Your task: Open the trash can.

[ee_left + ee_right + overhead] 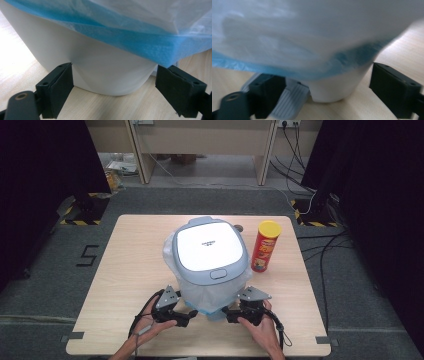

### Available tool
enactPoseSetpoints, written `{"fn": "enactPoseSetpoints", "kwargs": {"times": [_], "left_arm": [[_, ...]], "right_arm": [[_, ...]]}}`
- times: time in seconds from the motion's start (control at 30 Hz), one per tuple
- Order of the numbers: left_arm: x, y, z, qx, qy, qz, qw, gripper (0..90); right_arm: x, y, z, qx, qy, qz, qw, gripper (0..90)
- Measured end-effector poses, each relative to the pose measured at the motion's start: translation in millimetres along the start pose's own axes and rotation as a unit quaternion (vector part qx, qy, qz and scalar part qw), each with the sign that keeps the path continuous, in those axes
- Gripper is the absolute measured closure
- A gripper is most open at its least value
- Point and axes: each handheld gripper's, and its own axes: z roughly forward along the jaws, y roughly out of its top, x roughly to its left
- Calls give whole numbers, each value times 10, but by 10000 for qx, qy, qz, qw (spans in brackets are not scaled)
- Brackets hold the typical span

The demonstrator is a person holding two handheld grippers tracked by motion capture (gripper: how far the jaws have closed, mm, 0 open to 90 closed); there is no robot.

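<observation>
A pedal bin (210, 249) with a white lid in a grey frame stands mid-table, and its translucent bag liner (212, 292) with a blue hem hangs down the front. My left gripper (186, 316) sits at the bin's front left, open. In the left gripper view its jaws (115, 81) straddle the white bin base (105, 72) under the blue hem (140, 42). My right gripper (228, 313) is at the front right, open. In the right gripper view its jaws (324, 85) flank the base (334, 87) and the ribbed grey pedal (289, 100).
A tall red snack can (264, 246) with a yellow lid stands upright just right of the bin. The wooden table (130, 265) has bare room left of the bin. A small dark round object (239, 227) lies behind the bin.
</observation>
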Motion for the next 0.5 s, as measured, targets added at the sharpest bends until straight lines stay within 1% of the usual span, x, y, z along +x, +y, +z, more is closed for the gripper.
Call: {"fn": "enactPoseSetpoints", "kwargs": {"times": [0.03,0.1,0.13,0.17,0.2,0.33,0.4,0.43,0.47,0.5], "left_arm": [[31,7,10,0,29,-11,10000,141],[77,15,24,-25,47,-49,10000,131],[77,15,24,-25,47,-49,10000,121],[135,28,30,-21,75,-62,10000,110],[158,33,32,-36,88,-66,9999,99],[306,63,29,-96,131,-125,9998,92],[380,76,29,-138,193,-154,9996,95],[380,76,29,-138,193,-154,9996,102],[448,84,25,-206,240,-212,9993,113],[448,84,25,-206,240,-212,9993,125]], "right_arm": [[20,27,32,45,-104,-44,9999,102],[20,47,67,14,-111,-18,9999,105],[25,60,82,25,-117,9,9999,112],[30,77,95,43,-125,23,9999,127],[35,92,113,31,-148,29,9999,146],[42,148,189,-9,-103,47,9999,163],[47,175,245,-77,-92,116,9999,180],[46,189,270,-95,-84,137,9998,190],[45,214,304,-90,-82,99,9999,194],[47,230,321,-73,-76,91,9999,196]]}}
